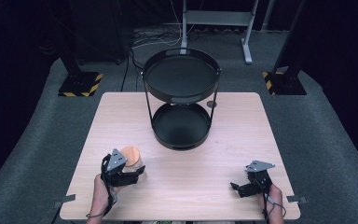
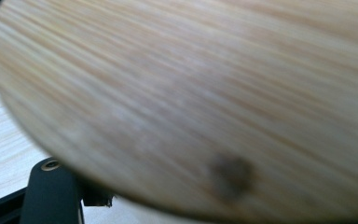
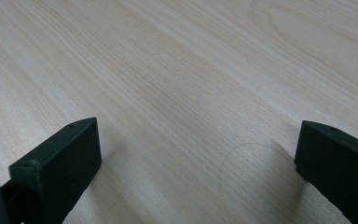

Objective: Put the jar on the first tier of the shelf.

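A clear jar with a round wooden lid [image 1: 130,155] stands upright near the table's front left. My left gripper [image 1: 137,173] reaches around its near side, jaws on either side of the jar. In the left gripper view the wooden lid [image 2: 191,93] looms very close and blurred. One black finger [image 2: 51,191] shows beneath it and the other is hidden, so contact is unclear. My right gripper [image 1: 235,188] rests low at the front right, pointing left. Its jaws stand wide apart over bare wood [image 3: 196,172] with nothing between them.
A black two-tier round tray stand sits at the table's far middle, its upper tray rim [image 1: 182,52] above the lower tray [image 1: 182,126]. The light wooden table [image 1: 191,182] lies between the grippers. Grey floor, cables and metal stand legs surround the table.
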`<state>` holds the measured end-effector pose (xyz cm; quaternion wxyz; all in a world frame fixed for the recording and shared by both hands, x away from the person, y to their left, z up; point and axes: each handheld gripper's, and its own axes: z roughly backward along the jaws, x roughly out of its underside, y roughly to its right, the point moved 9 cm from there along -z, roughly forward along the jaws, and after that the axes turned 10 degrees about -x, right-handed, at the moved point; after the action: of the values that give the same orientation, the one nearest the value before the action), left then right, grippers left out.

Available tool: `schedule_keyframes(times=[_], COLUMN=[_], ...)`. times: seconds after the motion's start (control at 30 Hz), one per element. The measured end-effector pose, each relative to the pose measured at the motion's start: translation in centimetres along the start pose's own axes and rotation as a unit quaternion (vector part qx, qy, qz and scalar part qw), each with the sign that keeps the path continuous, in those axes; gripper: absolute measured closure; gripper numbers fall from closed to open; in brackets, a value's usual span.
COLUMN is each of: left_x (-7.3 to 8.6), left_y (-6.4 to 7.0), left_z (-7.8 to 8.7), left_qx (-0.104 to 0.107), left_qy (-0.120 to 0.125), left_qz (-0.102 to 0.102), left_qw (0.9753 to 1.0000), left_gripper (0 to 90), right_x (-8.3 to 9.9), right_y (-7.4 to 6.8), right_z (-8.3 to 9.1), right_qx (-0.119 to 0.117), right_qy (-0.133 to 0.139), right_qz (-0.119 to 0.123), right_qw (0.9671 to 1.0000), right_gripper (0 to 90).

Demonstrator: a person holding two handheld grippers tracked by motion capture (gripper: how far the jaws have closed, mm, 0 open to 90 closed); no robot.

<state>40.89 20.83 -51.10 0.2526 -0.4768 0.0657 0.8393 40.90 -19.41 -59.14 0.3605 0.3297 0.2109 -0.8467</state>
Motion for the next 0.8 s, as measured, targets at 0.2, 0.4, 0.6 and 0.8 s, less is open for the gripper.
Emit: schedule_keyframes(times=[0.2, 0.4, 0.6, 0.8], left_x=[-0.5, -1.1, -1.9, -2.6], left_y=[0.1, 0.2, 0.5, 0.9], left_z=[0.0, -0.2, -0.7, -1.1], left_qx=[0.000, 0.001, 0.005, 0.008], left_qy=[0.000, 0.004, 0.010, 0.012], left_qz=[-0.004, -0.008, -0.006, -0.014], left_qw=[1.0000, 1.0000, 0.9999, 0.9998], left_gripper=[25.3, 25.3, 25.3, 25.3], right_x=[0.0, 0.0, 0.0, 0.0], right_y=[0.0, 0.0, 0.0, 0.0], right_z=[0.0, 0.0, 0.0, 0.0], right_qx=[0.000, 0.000, 0.000, -0.001], right_qy=[0.000, 0.000, 0.000, 0.000], right_qz=[-0.001, -0.001, 0.000, 0.000], right_qw=[1.0000, 1.0000, 1.0000, 1.0000], right_gripper=[0.0, 0.0, 0.0, 0.0])
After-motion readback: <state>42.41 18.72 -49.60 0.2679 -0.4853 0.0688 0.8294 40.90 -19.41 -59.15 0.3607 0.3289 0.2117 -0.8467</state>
